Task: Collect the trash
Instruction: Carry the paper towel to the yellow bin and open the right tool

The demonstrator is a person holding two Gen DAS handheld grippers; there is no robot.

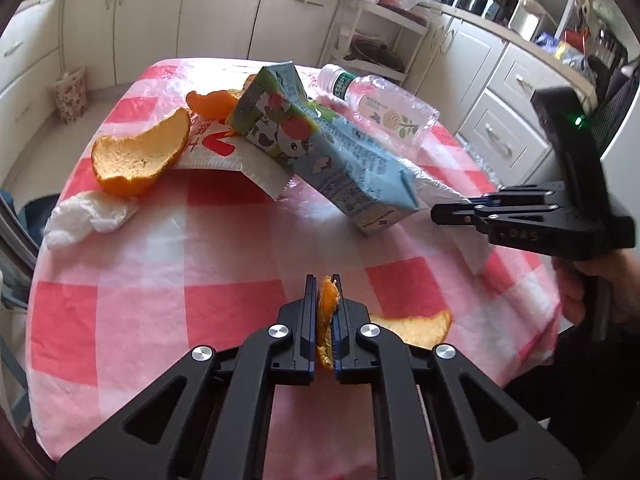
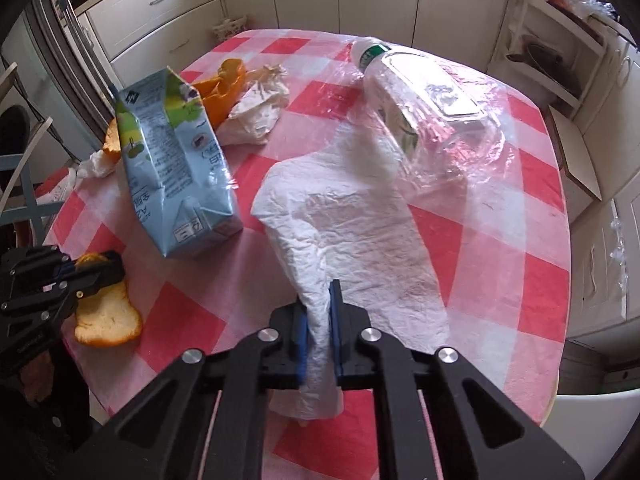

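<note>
My left gripper (image 1: 323, 280) is shut on a piece of orange peel (image 1: 326, 312) near the table's front edge; the peel also shows in the right wrist view (image 2: 108, 316). My right gripper (image 2: 320, 292) is shut on a white paper towel (image 2: 360, 240), which drapes across the table. A blue milk carton (image 1: 320, 148) lies on its side mid-table. A clear plastic bottle (image 1: 380, 100) lies behind it. Another large orange peel (image 1: 140, 156) sits at the left beside a white tissue (image 1: 92, 216). A further peel (image 1: 212, 102) lies at the back.
The table wears a red-and-white checked cloth (image 1: 160, 260) under clear plastic film (image 2: 480, 128). A printed wrapper (image 1: 232, 152) lies under the carton. Crumpled tissue (image 2: 260, 104) sits at the back. Kitchen cabinets (image 1: 160, 12) surround the table. A chair (image 2: 24, 184) stands at the left.
</note>
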